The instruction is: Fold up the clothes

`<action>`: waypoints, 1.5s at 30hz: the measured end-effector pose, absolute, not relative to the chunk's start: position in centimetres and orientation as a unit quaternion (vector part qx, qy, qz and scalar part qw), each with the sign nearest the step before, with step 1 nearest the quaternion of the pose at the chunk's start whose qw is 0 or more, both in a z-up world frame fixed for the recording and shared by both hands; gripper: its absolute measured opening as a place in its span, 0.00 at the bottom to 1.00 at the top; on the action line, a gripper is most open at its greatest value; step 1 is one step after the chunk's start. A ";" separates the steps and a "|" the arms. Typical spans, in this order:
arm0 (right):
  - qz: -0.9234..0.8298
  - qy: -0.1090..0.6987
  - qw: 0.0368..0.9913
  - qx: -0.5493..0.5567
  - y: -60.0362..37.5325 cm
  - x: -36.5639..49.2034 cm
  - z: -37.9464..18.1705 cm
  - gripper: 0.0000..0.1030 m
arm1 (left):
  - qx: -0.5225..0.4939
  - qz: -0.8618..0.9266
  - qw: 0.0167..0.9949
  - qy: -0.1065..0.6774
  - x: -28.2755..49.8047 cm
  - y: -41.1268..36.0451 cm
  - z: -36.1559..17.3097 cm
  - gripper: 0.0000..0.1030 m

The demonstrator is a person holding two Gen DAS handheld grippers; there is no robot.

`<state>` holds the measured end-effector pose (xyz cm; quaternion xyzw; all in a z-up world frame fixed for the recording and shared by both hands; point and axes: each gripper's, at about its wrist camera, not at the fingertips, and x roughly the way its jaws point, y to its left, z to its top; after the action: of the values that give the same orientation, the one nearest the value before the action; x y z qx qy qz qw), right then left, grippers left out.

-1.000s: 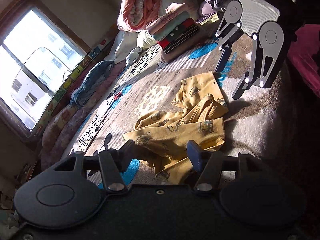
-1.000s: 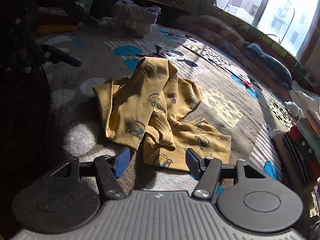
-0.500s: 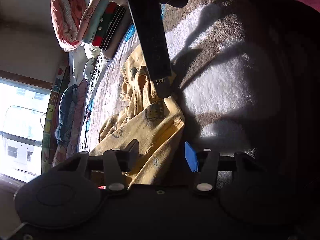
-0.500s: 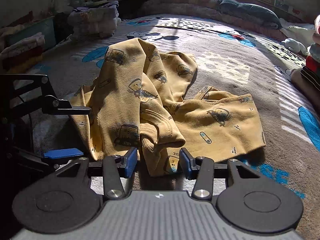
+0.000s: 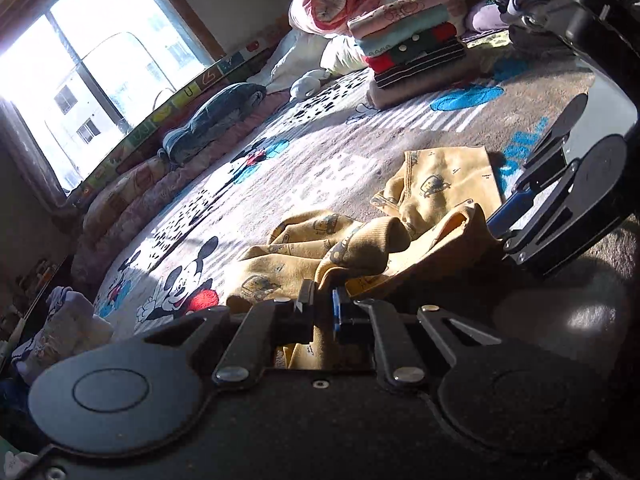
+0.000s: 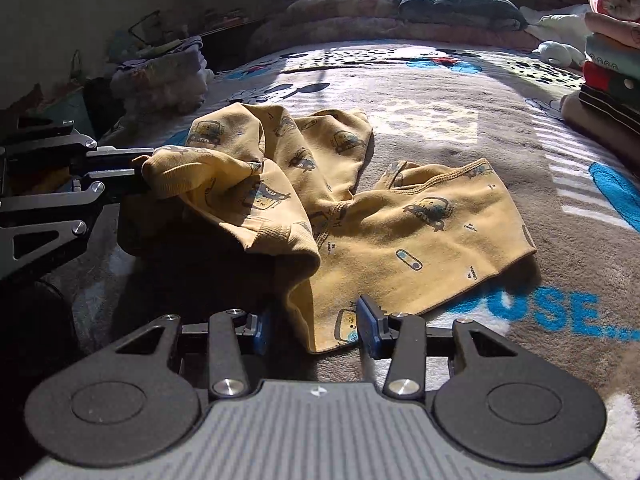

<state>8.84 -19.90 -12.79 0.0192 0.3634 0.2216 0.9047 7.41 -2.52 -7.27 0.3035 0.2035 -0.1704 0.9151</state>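
Pinching tight, the left tongs (image 5: 323, 307) have a ribbed edge of the yellow garment (image 6: 392, 232) squeezed between both pads, with almost no gap. In the right wrist view the left tongs (image 6: 138, 174) come in from the left side and hold that bunched edge up off the blanket (image 6: 420, 92). The cloth slopes down from there toward the right. The yellow garment has little car pictures on it. It lies crumpled on the gray cartoon blanket, and its long side runs left to right in the right wrist view. Its flat part with a stitched edge is spread out to the right.

The right tongs (image 6: 314, 330) are partly open. A low corner of the garment sits between the two blue pads, but they are not squeezing it. In the left wrist view the right tongs (image 5: 506, 216) sit just beside the garment's right edge.

Far right, a stack of folded clothes (image 5: 412, 52) rests on the blanket, well apart from the garment.
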 end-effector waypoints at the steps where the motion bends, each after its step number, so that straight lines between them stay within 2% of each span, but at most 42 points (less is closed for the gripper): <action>1: 0.217 0.359 0.908 0.022 -19.8 8.9 -12.8 0.37 | 0.279 -0.166 0.923 0.204 7.4 -1.9 -6.4 0.07; 4: 0.206 0.340 0.917 0.034 -19.8 8.9 -12.4 0.19 | 0.216 -0.157 0.942 0.203 7.1 -0.2 -4.1 0.07; 5: 0.205 0.330 0.920 0.040 -19.9 8.9 -12.1 0.09 | 0.210 -0.153 0.945 0.199 7.4 -0.1 -3.4 0.07; 6: 0.204 0.320 0.924 0.046 -20.0 8.8 -11.8 0.06 | 0.208 -0.151 0.947 0.194 7.2 0.2 -2.9 0.07; 16: 0.187 0.200 0.960 0.061 -23.4 7.3 -3.0 0.05 | 0.220 -0.119 0.958 0.142 5.5 2.7 0.5 0.06; 23: 0.181 0.111 0.977 0.024 -25.6 5.1 3.9 0.04 | 0.223 -0.104 0.965 0.087 3.8 3.3 4.4 0.06; 30: 0.185 0.049 0.982 -0.001 -27.0 2.0 8.5 0.04 | 0.244 -0.104 0.964 0.028 1.3 3.2 8.4 0.06; 38: 0.214 0.027 0.976 -0.022 -28.4 -2.7 11.2 0.04 | 0.278 -0.123 0.953 0.009 -3.2 3.5 10.1 0.06; 45: 0.208 0.090 0.973 -0.032 -28.1 1.1 7.9 0.04 | 0.287 -0.130 0.947 0.058 0.6 2.7 6.7 0.06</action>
<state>1.10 -28.13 7.86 -0.0322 0.0901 0.2078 0.9735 0.55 2.67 6.67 0.2874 0.0584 -0.1300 0.9472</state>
